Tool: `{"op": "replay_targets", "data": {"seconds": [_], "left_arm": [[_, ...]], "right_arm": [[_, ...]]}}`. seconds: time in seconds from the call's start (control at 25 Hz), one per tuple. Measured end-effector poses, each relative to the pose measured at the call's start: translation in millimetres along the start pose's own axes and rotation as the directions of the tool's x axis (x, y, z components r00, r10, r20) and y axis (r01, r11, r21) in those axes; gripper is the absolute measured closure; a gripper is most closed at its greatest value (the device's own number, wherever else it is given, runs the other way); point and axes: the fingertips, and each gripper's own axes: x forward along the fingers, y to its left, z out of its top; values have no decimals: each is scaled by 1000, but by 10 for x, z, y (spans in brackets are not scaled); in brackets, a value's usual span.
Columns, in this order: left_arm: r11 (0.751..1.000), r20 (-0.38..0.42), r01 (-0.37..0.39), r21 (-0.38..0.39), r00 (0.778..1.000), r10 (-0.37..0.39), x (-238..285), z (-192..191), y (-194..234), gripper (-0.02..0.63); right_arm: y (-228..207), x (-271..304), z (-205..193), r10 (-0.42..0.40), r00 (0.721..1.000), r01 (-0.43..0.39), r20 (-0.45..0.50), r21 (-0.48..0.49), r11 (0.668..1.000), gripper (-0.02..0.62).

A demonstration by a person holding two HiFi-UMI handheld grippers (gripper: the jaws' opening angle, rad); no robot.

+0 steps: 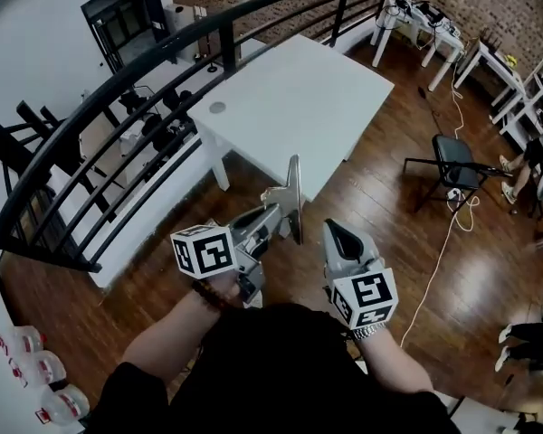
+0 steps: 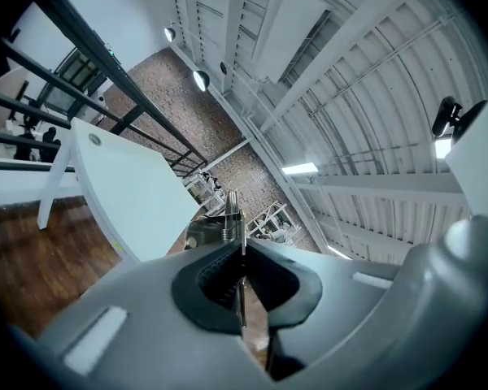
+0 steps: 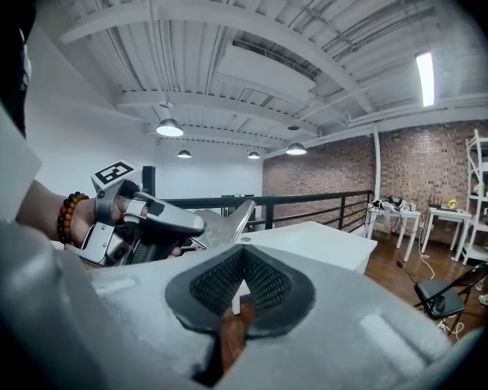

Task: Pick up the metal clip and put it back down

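The metal clip [image 1: 294, 193] is a flat shiny piece held upright in the air in front of the person's chest, well above the floor. My left gripper [image 1: 276, 217] is shut on its lower end. In the left gripper view the clip [image 2: 234, 218] shows edge-on, sticking out between the closed jaws of my left gripper [image 2: 240, 254]. My right gripper [image 1: 337, 233] hangs just to the right of the clip, shut and holding nothing. In the right gripper view my right gripper [image 3: 242, 254] has its pads together, with the clip [image 3: 232, 224] beyond them.
A white table [image 1: 299, 98] stands ahead on the wooden floor, beside a black railing [image 1: 118, 89] at the left. A black chair [image 1: 457, 161] and a white cable lie to the right. More white tables [image 1: 416, 16] stand by the brick wall.
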Motion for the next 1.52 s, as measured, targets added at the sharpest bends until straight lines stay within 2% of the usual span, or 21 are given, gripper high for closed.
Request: {"op": "replay_targets", "data": {"seconds": [0.32,0.64,0.88,1.16,1.36,1.52], "left_arm": [[999,5,-26,-30,1000,26,170,504,501,585],[994,31,-105,-13,994,105,752,883,838,585],[983,67,-184,-5,981,184,1321,1145,1022,586],[961,77,-256,-106,961,265,1855,1117,1248,585],[937,82,-312,-156,941,327,1951,1220,1631,586],[922,55,-340,-188,933,355,2044,1357,2028,584]], "right_arm": [[-84,675,155,14,1000,-14,-24,-1,1000,603],[-619,1255,230,90,996,-90,-10,12,996,603],[-1292,1622,417,150,988,-151,21,9,989,603],[-1920,1907,329,213,977,-213,-3,41,976,603],[-2011,2125,317,239,971,-239,-12,45,970,603],[-2090,2377,302,221,975,-219,-34,54,974,603]]}}
